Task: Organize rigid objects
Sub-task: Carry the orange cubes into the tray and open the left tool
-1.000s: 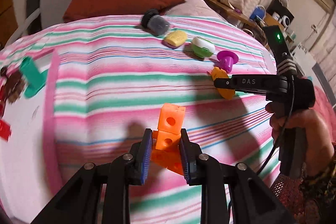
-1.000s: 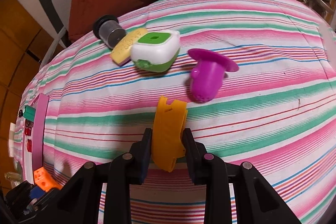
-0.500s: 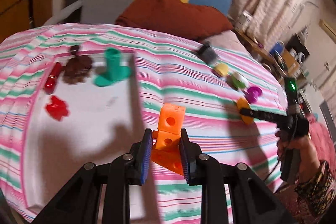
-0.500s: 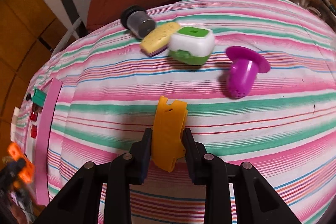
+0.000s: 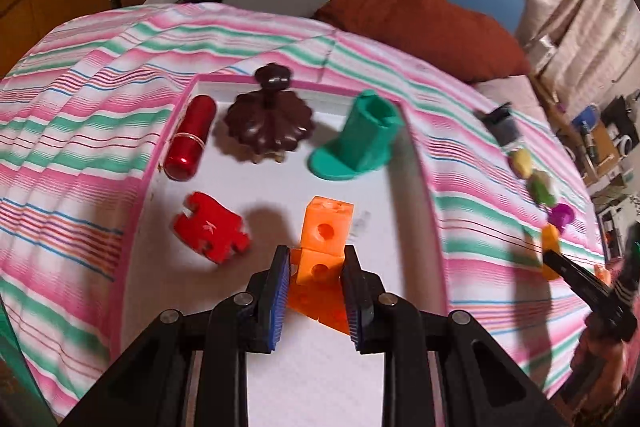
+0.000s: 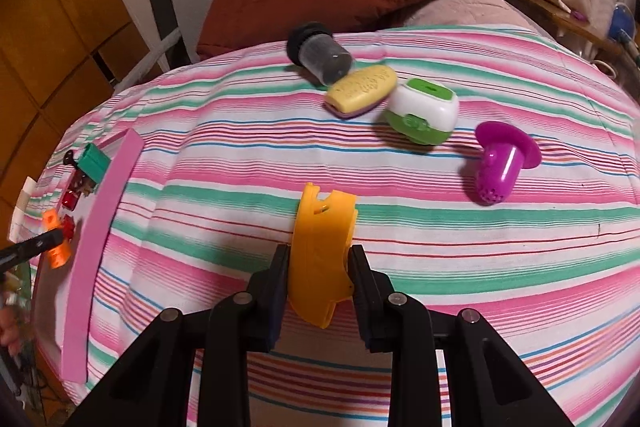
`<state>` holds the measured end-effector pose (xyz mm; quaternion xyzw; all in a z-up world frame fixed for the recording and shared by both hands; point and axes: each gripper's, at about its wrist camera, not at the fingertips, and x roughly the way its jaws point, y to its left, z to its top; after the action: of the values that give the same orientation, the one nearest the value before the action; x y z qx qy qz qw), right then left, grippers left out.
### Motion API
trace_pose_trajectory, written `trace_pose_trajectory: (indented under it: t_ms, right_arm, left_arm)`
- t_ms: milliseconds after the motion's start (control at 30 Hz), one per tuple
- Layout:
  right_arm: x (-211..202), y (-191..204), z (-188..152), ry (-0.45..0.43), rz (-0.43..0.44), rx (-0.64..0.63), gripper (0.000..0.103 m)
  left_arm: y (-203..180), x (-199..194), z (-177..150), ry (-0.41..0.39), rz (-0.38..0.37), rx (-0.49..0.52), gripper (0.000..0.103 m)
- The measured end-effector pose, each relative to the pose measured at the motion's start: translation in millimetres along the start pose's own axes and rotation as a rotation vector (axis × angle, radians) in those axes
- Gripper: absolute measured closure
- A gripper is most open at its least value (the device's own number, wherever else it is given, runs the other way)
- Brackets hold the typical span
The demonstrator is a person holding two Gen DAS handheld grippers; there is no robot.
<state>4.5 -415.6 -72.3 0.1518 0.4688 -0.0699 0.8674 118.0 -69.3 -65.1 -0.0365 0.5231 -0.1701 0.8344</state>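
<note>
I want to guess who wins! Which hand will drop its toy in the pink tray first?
Probably the left. The left gripper holds the orange blocks right over the pink tray. The right gripper, with its yellow piece, is above the striped cloth.

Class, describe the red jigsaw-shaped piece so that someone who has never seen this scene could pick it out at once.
Find the white tray with the pink rim lying on the striped bedspread. Inside it, look in the half nearer the camera, below the red cylinder. The red jigsaw-shaped piece lies flat there; unlike the round-sided things around it, it has puzzle knobs and notches.
</note>
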Motion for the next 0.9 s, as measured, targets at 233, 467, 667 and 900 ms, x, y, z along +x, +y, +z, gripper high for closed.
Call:
trace_pose_trajectory:
  t_ms: [233, 467, 667, 900]
  right_arm:
    - [-1, 13, -1, -0.028, -0.008, -0.053, 0.074]
    - [-6, 17, -1, -0.054, -0.002, -0.071, 0.074]
    - [-10, 23, -2, -0.069, 0.008, -0.089, 0.074]
    - [-10, 38, -9, -0.061, 0.049, -0.096, 0.074]
  left_arm:
    - [7, 17, 20, 0.026, 0.069, 0.005, 0.079]
    - [15, 1, 26, -0.047, 0.046, -0.045, 0.067]
    - [20, -26, 5, -0.139, -0.005, -0.104, 0.065]
    - [5, -34, -36, -0.133, -0.013, -0.047, 0.065]
